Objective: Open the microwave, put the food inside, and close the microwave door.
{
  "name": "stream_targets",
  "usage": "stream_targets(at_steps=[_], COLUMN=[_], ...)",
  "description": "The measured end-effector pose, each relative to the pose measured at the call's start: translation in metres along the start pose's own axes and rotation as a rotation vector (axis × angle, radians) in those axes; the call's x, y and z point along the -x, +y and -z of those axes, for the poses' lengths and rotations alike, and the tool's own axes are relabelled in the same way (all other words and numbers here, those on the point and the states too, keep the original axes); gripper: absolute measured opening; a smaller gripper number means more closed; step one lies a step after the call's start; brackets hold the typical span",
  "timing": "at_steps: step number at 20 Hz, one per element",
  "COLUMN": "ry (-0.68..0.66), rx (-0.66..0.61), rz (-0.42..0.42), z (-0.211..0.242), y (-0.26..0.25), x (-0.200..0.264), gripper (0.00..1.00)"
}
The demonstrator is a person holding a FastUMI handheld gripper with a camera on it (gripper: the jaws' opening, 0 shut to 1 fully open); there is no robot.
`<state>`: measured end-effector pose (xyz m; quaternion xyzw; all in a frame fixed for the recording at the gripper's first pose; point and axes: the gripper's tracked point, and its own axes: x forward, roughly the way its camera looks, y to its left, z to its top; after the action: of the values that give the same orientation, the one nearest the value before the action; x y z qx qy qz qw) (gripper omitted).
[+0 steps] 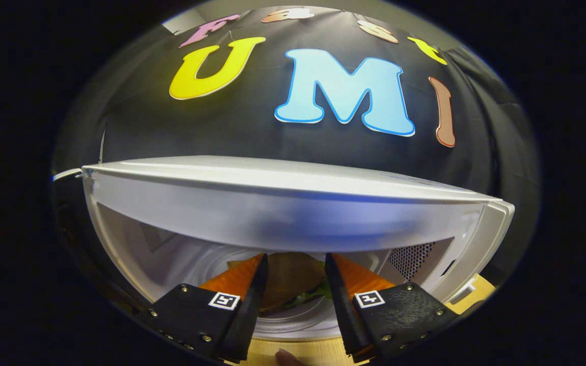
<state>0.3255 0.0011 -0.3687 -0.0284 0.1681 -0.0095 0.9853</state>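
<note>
The white microwave (293, 203) stands open right in front of me, its cavity facing me under the broad front edge of its top. My gripper (295, 260) reaches into the cavity, over the round turntable (298, 325). Between the fingers sits the food (293, 279), a sandwich with a brown bun and green lettuce at its lower edge. It fills the gap from one finger to the other, and both fingers press on its sides. The microwave door is out of sight.
The microwave rests on a light wooden table (298, 351). The cavity's right wall has a perforated vent (411, 260). A white cable (65, 174) leaves the microwave's back left corner. A person's fingertip (287, 359) shows just below the fingers.
</note>
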Motion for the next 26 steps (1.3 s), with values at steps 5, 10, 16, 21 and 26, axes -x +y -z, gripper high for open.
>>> stream_targets(at_steps=[5,10,16,21,26], ry=[-0.019,-0.042,-0.09,-0.241,-0.267], rx=[-0.019,-0.059,-0.111,-0.081,-0.011], rz=[-0.121,-0.212,-0.369,-0.536,-0.797], z=[-0.01,-0.023,-0.04,-0.074,-0.054], y=[0.019,0.027,0.048,0.08,0.154], x=[0.065,0.141,0.248,0.363,0.444], gripper=[0.68,0.68,0.68,0.71,0.7])
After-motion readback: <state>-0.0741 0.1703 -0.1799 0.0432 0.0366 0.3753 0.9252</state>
